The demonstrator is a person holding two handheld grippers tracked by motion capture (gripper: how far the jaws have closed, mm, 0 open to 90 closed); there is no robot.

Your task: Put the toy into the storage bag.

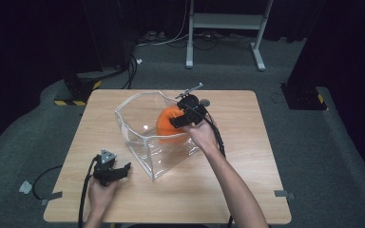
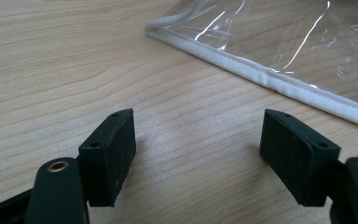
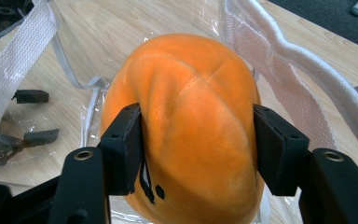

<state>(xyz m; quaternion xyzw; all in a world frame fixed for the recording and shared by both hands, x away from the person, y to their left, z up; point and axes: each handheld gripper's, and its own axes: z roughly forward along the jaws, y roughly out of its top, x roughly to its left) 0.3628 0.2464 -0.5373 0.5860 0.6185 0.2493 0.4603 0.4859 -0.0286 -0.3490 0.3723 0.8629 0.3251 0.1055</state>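
A wooden table (image 1: 247, 156) stands mid-frame on grey carpet (image 1: 332, 156); a white frame (image 1: 225, 23) stands top centre before dark walls.

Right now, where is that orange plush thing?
The orange plush toy sits inside the clear plastic bag near the middle of the table in the high view, between the fingers of the right gripper.

No legible text or labels.

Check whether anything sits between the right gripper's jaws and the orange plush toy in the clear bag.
Nothing visible does. The right gripper straddles the orange plush toy inside the clear bag, a jaw at each flank; no bag film lies between them.
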